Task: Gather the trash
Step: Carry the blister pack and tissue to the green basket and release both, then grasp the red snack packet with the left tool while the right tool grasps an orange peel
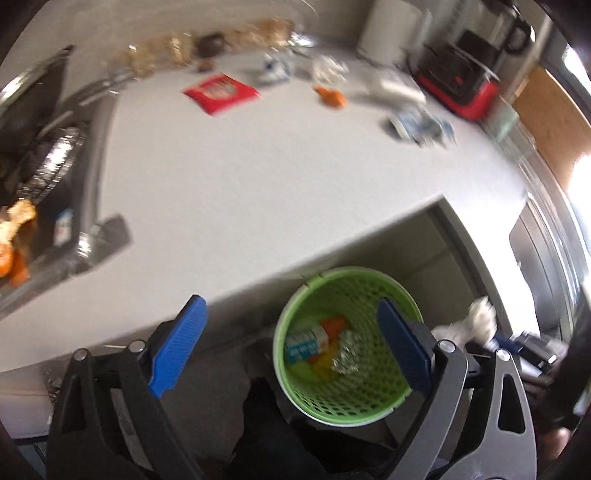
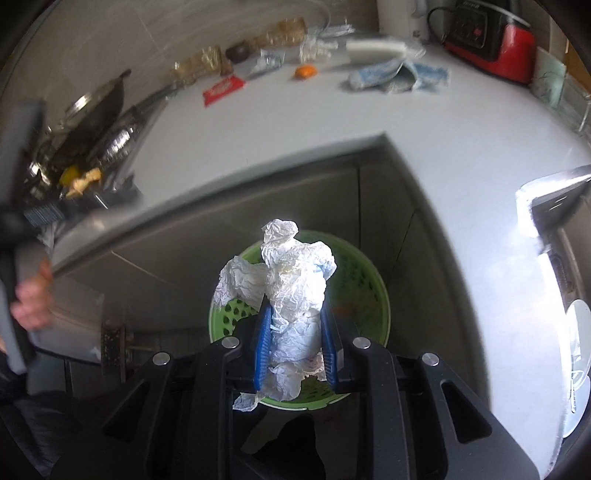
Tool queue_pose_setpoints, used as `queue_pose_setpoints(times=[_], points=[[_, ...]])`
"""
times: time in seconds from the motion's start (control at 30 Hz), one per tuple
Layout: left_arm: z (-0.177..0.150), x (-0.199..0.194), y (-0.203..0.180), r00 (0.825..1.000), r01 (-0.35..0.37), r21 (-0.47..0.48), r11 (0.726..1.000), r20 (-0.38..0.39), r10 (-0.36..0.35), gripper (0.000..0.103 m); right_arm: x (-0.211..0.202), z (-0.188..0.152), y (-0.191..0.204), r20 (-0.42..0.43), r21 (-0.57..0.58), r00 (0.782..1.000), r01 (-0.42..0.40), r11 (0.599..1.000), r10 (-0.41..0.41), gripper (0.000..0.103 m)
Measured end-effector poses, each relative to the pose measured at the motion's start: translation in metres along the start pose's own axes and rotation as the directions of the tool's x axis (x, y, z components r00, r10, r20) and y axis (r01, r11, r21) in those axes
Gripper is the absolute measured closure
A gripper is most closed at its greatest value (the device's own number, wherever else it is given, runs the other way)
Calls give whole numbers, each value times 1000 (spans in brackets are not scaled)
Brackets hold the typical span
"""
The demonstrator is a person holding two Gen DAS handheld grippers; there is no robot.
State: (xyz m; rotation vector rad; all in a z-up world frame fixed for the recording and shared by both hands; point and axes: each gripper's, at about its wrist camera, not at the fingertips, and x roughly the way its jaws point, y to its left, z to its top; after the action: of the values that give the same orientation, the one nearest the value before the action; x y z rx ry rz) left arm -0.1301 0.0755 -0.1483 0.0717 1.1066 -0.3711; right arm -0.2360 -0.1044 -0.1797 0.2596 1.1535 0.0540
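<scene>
A green perforated basket [image 1: 347, 406] [image 2: 369, 295] stands on the floor below the white counter's edge. A blue-white wrapper [image 1: 306, 343], an orange scrap and a foil ball [image 1: 347, 354] lie inside it. My left gripper [image 1: 290, 302] hangs open above the basket with nothing between its blue pads. My right gripper [image 2: 295, 308] is shut on a crumpled white paper [image 2: 291, 295] [image 1: 476, 321], held over the basket. On the counter lie a red wrapper [image 1: 221, 92] [image 2: 224, 88], an orange peel [image 1: 330, 96] [image 2: 306, 71] and blue-white wrappers [image 1: 421, 127] [image 2: 399, 75].
A stove with a pan [image 2: 96, 107] and peel scraps [image 1: 18, 229] sits at the left. Jars [image 1: 177, 48] line the back wall. A red-and-black appliance [image 1: 461, 81] [image 2: 491, 44] and a white cylinder [image 1: 388, 29] stand at the back right. A hand [image 2: 31, 299] shows far left.
</scene>
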Motion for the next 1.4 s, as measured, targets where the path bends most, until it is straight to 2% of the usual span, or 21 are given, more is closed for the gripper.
queue_pose_setpoints(times=[0.17, 0.27, 0.33, 0.4, 0.5, 0.63, 0.93, 1.13, 1.4], points=[[15, -5, 20, 999, -25, -31, 999, 25, 25, 14, 33, -6, 6, -76, -44, 997, -2, 999, -1, 74], [19, -3, 27, 999, -36, -37, 999, 18, 37, 14, 50, -9, 11, -120, -75, 993, -2, 997, -7, 65], [22, -1, 34, 999, -40, -38, 998, 17, 41, 14, 55, -11, 13, -131, -82, 991, 2, 997, -13, 55], [25, 0, 40, 999, -42, -40, 998, 16, 43, 14, 56, -10, 13, -131, -66, 991, 1, 998, -10, 50], [31, 2, 50, 999, -43, -45, 998, 18, 44, 14, 52, -3, 13, -113, -42, 993, 8, 999, -13, 49], [43, 5, 63, 998, -45, -51, 998, 33, 46, 14, 40, 16, 14, -63, -2, 998, 17, 1000, -17, 43], [100, 24, 86, 998, -16, -49, 999, 61, 19, 14, 18, 99, 26, 92, 15, 993, 66, 998, -67, 30], [148, 45, 86, 996, 1, -72, 997, 85, 5, 13, 18, 166, 31, 185, 31, 975, 118, 993, -121, 15], [204, 93, 92, 997, -14, -134, 991, 80, 25, 12, 45, 239, 24, 224, 63, 963, 140, 988, -151, 12]])
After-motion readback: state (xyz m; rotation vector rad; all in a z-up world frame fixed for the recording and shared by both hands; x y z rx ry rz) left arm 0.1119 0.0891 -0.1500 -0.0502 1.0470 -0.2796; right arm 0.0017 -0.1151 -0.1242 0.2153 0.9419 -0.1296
